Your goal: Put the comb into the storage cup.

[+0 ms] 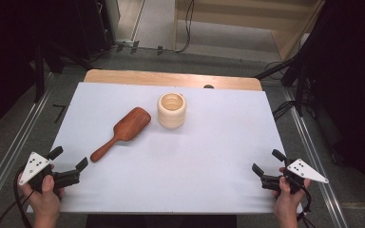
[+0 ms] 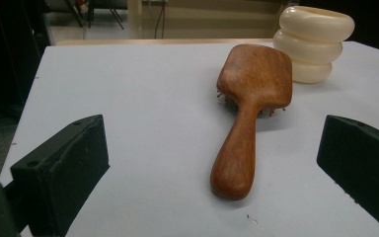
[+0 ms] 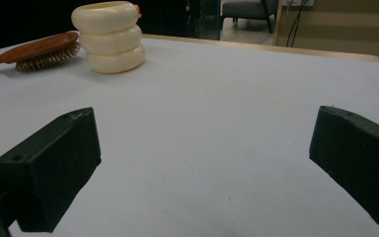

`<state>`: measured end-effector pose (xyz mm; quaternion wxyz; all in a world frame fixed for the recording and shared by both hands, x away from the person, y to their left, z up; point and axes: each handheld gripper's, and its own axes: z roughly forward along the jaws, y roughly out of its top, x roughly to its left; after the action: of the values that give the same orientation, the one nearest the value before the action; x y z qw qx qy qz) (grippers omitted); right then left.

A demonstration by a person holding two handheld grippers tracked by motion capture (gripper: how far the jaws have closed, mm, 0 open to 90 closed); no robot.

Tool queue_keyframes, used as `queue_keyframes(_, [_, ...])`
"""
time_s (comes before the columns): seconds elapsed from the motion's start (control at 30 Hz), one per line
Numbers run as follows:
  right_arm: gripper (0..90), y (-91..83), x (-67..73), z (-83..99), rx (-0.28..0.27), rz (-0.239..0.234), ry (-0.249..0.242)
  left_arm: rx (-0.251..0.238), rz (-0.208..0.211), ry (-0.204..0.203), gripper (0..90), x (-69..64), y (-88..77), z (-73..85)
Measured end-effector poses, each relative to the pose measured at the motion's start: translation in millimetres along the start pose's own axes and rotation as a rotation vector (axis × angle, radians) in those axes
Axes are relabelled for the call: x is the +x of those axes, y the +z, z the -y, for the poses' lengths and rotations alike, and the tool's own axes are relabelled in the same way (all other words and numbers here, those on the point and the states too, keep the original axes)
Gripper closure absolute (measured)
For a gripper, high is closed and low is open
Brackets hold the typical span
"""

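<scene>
At the near left corner of the white bench you are holding the left tongs wide open, aiming at the reddish-brown wooden paddle hairbrush lying bristles-down mid-bench beside the cream ribbed cup, whose inside is staying hidden. Your right tongs are gaping empty.

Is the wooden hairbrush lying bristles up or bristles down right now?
Bristles down. The wooden hairbrush rests on the white table with its smooth back up; the left gripper view shows bristle tips poking out beneath the head's edge.
</scene>
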<state>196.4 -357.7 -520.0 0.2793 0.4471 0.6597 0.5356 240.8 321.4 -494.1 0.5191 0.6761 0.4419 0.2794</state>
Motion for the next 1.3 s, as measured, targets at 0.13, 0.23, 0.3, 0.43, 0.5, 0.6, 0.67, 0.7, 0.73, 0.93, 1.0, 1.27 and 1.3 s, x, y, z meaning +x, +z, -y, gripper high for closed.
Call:
queue_keyframes(0.13, [0.0,0.4,0.2,0.1,0.001,-0.002,-0.007,0.025,0.003,0.012,0.0,-0.6,1.1,-2.2])
queue_keyframes(0.23, [0.0,0.8,1.0,0.2,0.004,-0.005,-0.009,0.049,0.011,0.017,0.0,-3.9,3.3,-8.1])
queue_keyframes(0.3, [0.0,1.1,1.2,0.1,0.008,-0.005,-0.012,0.052,0.014,0.026,0.0,-5.4,3.9,-10.5])
queue_keyframes(0.43, [0.0,1.1,0.7,0.2,0.002,-0.008,-0.007,0.066,0.028,0.052,0.0,-10.2,3.8,-26.4])
queue_keyframes(0.5, [0.0,1.0,0.6,0.3,0.002,-0.009,-0.008,0.074,0.03,0.059,0.0,-10.8,4.2,-29.7])
queue_keyframes(0.6, [0.0,1.4,1.4,0.3,0.007,-0.008,-0.014,0.088,0.047,0.074,0.0,-12.7,6.2,-42.6])
queue_keyframes(0.67, [0.0,1.6,1.6,0.3,0.008,-0.01,-0.017,0.093,0.057,0.083,0.0,-13.7,7.6,-49.1])
queue_keyframes(0.7, [0.0,1.7,1.7,0.4,0.009,-0.01,-0.016,0.096,0.064,0.086,0.0,-13.9,8.5,-52.4])
queue_keyframes(0.73, [0.0,1.7,1.7,0.3,0.008,-0.009,-0.016,0.099,0.07,0.083,0.0,-14.1,9.6,-55.7])
queue_keyframes(0.93, [0.0,1.5,1.5,0.5,0.009,-0.012,-0.011,0.146,0.074,0.104,0.0,-15.0,16.9,-70.1])
queue_keyframes(1.0, [0.0,1.5,1.6,0.5,0.009,-0.016,-0.007,0.171,0.087,0.117,0.0,-16.8,21.7,-77.7])
queue_keyframes(1.27, [0.0,2.5,1.2,0.5,0.013,-0.022,-0.009,0.257,0.112,0.146,0.0,-21.5,37.3,-93.1])
queue_keyframes(1.3, [0.0,2.5,1.1,0.5,0.015,-0.023,-0.009,0.257,0.112,0.146,0.0,-21.5,37.3,-93.1])
